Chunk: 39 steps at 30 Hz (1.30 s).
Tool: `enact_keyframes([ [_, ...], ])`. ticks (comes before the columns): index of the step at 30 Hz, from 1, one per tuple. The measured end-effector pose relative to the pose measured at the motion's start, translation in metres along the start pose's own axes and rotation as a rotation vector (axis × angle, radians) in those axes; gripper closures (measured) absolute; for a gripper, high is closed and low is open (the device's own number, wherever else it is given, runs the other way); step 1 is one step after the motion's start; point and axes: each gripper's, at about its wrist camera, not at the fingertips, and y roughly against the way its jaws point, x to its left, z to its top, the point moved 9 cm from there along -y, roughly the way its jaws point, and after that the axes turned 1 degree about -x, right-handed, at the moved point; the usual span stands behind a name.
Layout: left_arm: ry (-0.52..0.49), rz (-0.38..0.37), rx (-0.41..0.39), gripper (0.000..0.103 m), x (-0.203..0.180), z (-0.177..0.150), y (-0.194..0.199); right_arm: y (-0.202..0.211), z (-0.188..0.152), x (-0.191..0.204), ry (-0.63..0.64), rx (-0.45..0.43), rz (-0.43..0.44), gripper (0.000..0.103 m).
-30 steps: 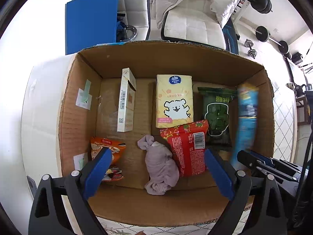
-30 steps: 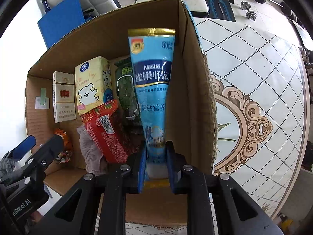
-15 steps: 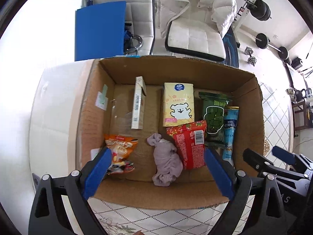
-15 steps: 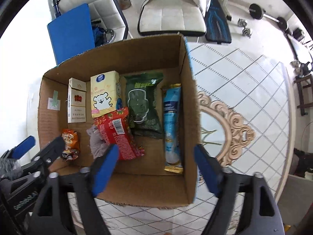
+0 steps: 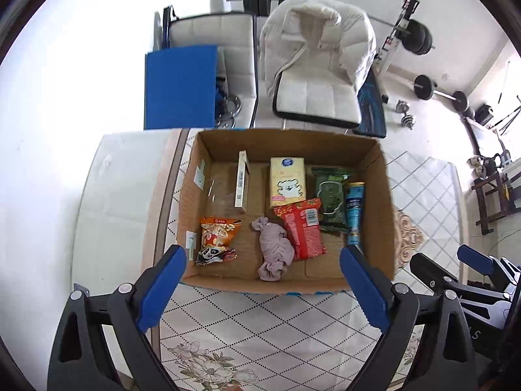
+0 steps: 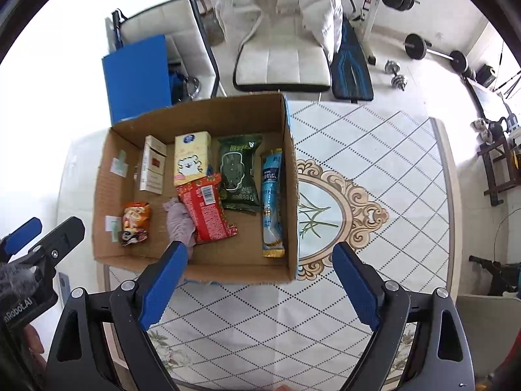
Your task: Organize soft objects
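Both tongs hang above the near rim of the open brown cardboard box (image 5: 286, 143), and both are released. The left gripper (image 5: 262, 288) has its blue pads spread wide with nothing between them; the right gripper (image 6: 257, 288) is splayed the same way, empty.

Down in the box, the long light-blue Nestle sachet (image 6: 272, 203) lies flat along the right wall, touching or just beside it, gold end toward the near rim. Just beside it on the left is the dark green wipes pack (image 6: 239, 172). The red crinkly snack packet (image 6: 205, 210) overlaps the lower edge of the pale yellow tissue pack with a white bear (image 6: 191, 156). The crumpled mauve cloth (image 5: 275, 251) rests against the red packet's left side. The white carton with red print (image 6: 153, 169) stands toward the back left, and the orange snack bag with a panda (image 5: 216, 238) lies near the left wall.

Bare cardboard floor shows between the orange bag and the cloth, and along the near wall. To the right of the box, the diamond-patterned tablecloth (image 6: 374, 169) runs wide out to the table's edge.
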Motion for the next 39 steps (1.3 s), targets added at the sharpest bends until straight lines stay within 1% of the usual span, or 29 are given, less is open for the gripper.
enact_keyframes([
  [5,-0.006,-0.007,-0.082,0.006,-0.008,-0.010,0.062,0.068,-0.016,-0.003,0.008,-0.087,0.020,0.010],
  [10,-0.021,-0.002,-0.138,0.006,-0.015,-0.023,0.108,0.128,-0.033,-0.007,0.018,-0.175,0.014,0.010],
  [12,-0.027,-0.002,-0.152,0.006,-0.018,-0.028,0.122,0.146,-0.039,-0.011,0.020,-0.200,0.000,0.010],
  [14,-0.030,-0.005,-0.165,0.006,-0.021,-0.033,0.134,0.165,-0.045,-0.015,0.016,-0.221,0.005,0.010],
  [18,-0.041,-0.016,-0.184,0.006,-0.029,-0.042,0.153,0.191,-0.053,-0.018,0.020,-0.248,0.002,0.010],
  [22,-0.052,-0.014,-0.197,0.006,-0.032,-0.050,0.163,0.208,-0.063,-0.017,0.032,-0.266,-0.003,0.010],
  [26,-0.037,-0.021,-0.198,0.006,-0.031,-0.059,0.169,0.219,-0.071,-0.015,0.042,-0.281,-0.015,0.010],
  [28,-0.034,-0.025,-0.201,0.006,-0.033,-0.063,0.172,0.221,-0.074,-0.016,0.043,-0.287,-0.020,0.010],
  [32,-0.032,-0.007,-0.217,0.006,-0.031,-0.067,0.174,0.221,-0.077,-0.018,0.039,-0.282,-0.022,0.010],
  [34,-0.032,-0.010,-0.215,0.006,-0.031,-0.066,0.173,0.220,-0.079,-0.019,0.040,-0.280,-0.033,0.008],
  [39,-0.017,-0.011,-0.224,0.006,-0.027,-0.070,0.177,0.218,-0.083,-0.023,0.035,-0.280,-0.061,0.008],
])
